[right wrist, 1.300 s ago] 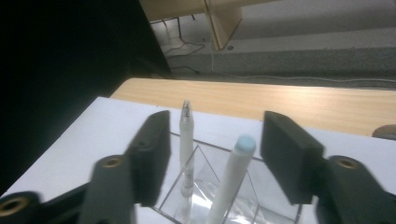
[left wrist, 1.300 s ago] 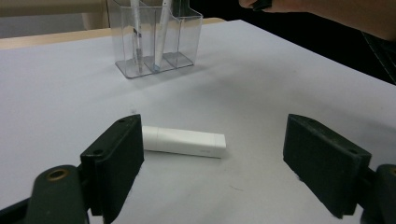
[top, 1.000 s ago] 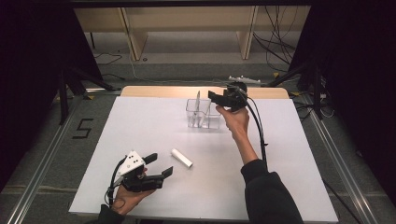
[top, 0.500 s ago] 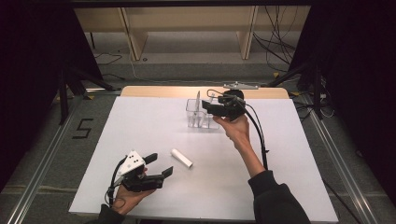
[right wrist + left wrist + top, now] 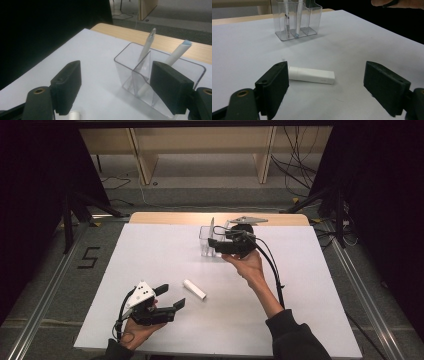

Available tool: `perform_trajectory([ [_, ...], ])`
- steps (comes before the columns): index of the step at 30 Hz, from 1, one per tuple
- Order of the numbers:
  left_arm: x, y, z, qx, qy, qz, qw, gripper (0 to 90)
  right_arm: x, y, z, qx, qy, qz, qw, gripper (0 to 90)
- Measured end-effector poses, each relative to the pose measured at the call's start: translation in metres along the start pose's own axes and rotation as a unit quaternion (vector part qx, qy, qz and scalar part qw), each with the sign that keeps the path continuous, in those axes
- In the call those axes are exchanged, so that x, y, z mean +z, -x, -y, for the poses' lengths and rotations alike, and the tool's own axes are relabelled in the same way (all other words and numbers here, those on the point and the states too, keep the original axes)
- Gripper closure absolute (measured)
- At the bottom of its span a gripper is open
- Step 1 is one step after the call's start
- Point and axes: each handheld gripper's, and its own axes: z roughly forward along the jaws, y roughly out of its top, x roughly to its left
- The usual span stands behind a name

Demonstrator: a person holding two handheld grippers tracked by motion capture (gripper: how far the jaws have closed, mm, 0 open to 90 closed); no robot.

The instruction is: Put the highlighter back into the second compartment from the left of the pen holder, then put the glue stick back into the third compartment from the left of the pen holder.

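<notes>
White table (image 5: 310, 285), one clear compartmented holder (image 5: 207, 242) near its far edge, two pens standing tilted in it. White capped tube (image 5: 194, 289) lying flat, near the front, just ahead of the left claw (image 5: 170, 296), jaws wide apart, empty. Right claw (image 5: 214, 246) beside the holder, jaws just opened further, nothing between them.

high view: overhead, looks forward and down on the whole table (image 5: 150, 270)
left gripper view: low, close, faces far side
right gripper view: close, above the clear holder (image 5: 160, 82)
shared: holder, white tube (image 5: 311, 75)
</notes>
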Motion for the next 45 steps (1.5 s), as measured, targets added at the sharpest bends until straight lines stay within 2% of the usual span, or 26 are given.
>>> perform_trajectory([
  [12,-0.001,-0.003,-0.002,-0.001,0.003,-0.002,1.0000,19.7,0.014,-0.017,0.014,-0.021,-0.051,-0.023,0.9982,23.8],
  [19,-0.001,-0.007,-0.003,-0.005,0.004,-0.007,1.0000,19.5,0.023,-0.026,0.020,-0.039,-0.076,-0.031,0.9959,23.8],
  [27,-0.002,-0.009,-0.003,-0.005,0.002,-0.005,1.0000,18.0,0.035,-0.033,0.026,-0.043,-0.102,-0.043,0.9930,22.6],
  [45,-0.002,-0.007,-0.002,-0.007,0.004,-0.006,1.0000,17.2,0.040,-0.041,0.032,-0.059,-0.125,-0.048,0.9892,22.5],
])
